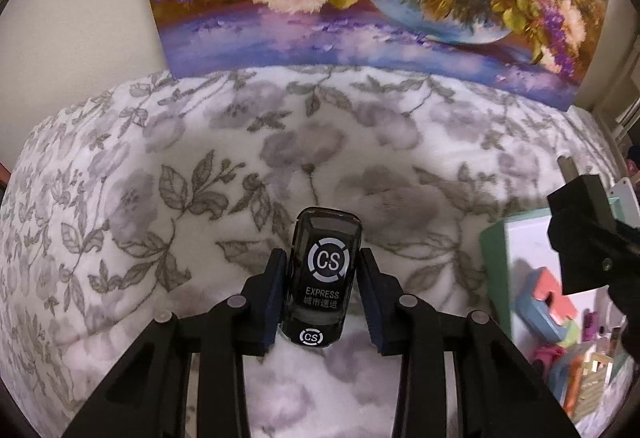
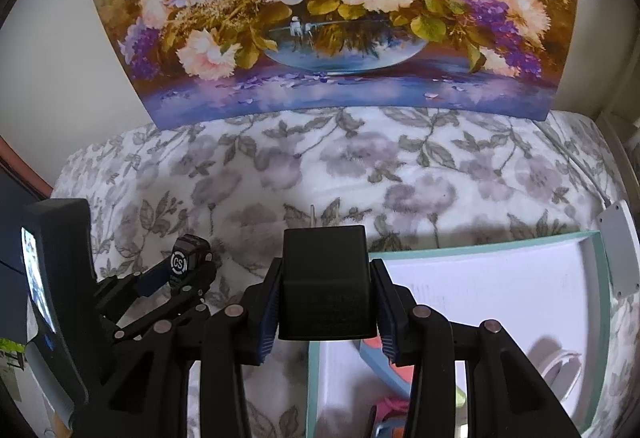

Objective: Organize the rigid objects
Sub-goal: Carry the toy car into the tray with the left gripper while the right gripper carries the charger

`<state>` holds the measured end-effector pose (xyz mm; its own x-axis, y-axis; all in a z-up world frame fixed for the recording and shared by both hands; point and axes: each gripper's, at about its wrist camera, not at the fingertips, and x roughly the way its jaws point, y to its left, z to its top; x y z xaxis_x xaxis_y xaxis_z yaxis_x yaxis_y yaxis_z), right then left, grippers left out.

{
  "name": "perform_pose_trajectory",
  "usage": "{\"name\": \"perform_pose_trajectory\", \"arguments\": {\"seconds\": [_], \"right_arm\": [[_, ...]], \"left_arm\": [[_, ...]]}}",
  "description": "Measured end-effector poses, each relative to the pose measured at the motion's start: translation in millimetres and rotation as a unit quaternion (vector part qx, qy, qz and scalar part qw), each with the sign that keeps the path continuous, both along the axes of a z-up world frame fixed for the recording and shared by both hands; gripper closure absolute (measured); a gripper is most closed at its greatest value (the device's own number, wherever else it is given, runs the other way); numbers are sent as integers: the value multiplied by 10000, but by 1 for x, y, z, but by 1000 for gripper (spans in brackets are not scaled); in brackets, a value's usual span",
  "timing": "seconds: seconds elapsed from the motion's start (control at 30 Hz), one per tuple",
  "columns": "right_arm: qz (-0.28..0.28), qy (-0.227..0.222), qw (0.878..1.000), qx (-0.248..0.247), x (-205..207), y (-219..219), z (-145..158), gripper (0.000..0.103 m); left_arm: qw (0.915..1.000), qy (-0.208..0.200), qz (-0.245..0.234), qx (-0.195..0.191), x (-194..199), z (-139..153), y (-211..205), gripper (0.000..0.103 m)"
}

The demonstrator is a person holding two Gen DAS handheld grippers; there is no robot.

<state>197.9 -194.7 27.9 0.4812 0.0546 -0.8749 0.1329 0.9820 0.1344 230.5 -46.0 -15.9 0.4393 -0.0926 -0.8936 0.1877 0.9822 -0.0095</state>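
My left gripper (image 1: 322, 296) has the toy car (image 1: 325, 280) between its fingers over the blanket (image 1: 200, 166). To its right, my right gripper (image 2: 326, 304) holds the plug adapter (image 2: 326, 286) above the box (image 2: 520, 238), whose floor holds toys (image 1: 548, 302). The painting (image 2: 320, 18) stands behind.

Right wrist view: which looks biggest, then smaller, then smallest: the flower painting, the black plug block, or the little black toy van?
1. flower painting, by far.
2. black plug block, though it sits close to the camera, which makes it look bigger.
3. little black toy van, smallest as it looks here, farther off.
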Motion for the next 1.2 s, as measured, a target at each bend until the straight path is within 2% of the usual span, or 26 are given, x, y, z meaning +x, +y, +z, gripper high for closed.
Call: {"name": "perform_pose_trajectory", "arguments": {"seconds": [0.27, 0.47, 0.63, 0.93, 1.07, 1.2], "right_arm": [[-203, -228, 9994, 179, -45, -11, 24, 59], [-571, -297, 9975, 276, -89, -24, 35, 59], [-677, -371, 9970, -38, -118, -28, 46, 59], [-978, -506, 9938, 122, -159, -40, 60, 59], [-1160, -472, 9913, 394, -175, -49, 57, 59], [-1271, -409, 9904, 348, -179, -62, 51, 59]], "left_arm": [[9990, -310, -15, -313, -49, 57, -9, 66], [9984, -362, 12, -430, -85, 80, -19, 66], [9981, -344, 106, -509, -112, 86, -24, 66], [9972, -380, 155, -617, -142, 94, -40, 66], [9974, -383, 221, -575, -148, 92, -50, 66], [9972, -326, 209, -638, -152, 89, -66, 66]]}}
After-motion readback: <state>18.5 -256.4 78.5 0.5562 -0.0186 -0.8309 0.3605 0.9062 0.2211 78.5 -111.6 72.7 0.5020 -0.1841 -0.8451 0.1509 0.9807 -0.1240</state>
